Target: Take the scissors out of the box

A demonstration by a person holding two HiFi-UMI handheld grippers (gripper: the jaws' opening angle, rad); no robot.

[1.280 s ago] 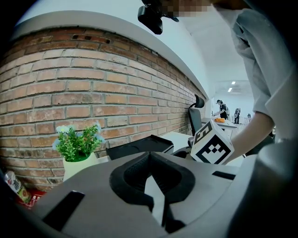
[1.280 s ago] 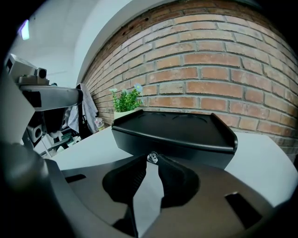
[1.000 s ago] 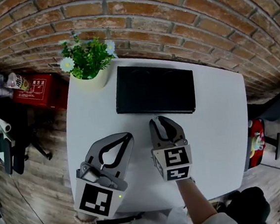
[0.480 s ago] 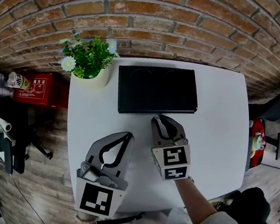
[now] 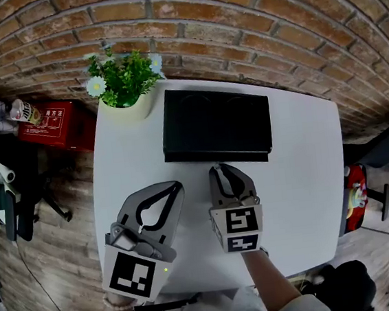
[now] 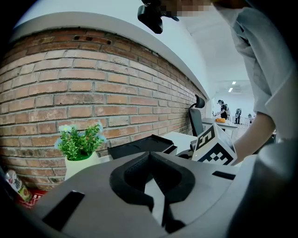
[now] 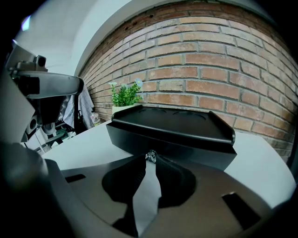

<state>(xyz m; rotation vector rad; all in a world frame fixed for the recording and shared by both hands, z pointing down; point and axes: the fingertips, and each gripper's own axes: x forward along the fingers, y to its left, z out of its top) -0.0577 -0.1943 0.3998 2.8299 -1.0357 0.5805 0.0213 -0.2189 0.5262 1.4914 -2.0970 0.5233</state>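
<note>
1. Compared against the earlier head views and found next to nothing displaced. Saw right gripper (image 5: 218,169) at frame centre as before, tips up against the near wall of the black box (image 5: 215,125). Saw left gripper (image 5: 178,185) unchanged at lower left, over the white table (image 5: 307,174). Put the faint slide of the box within the frame down to head-camera drift.
2. Read left gripper as clenched on nothing, with only bare table showing through behind the tips in the left gripper view.
3. Read right gripper as drawn almost together on the small metal clasp (image 7: 150,156) at the middle of the box's front wall. Looked pinched there, lower centre of the right gripper view.
4. Found lid lying flat on the box, upper centre of the head view. Spotted scissors in no view, so judged them still inside the closed box.
5. Took the stillness as a grip settling on the clasp, not as progress: box unopened, removal not begun. Judged next need as freeing the clasp and raising the lid, without shoving the box toward the potted plant (image 5: 123,79) at upper left.
</note>
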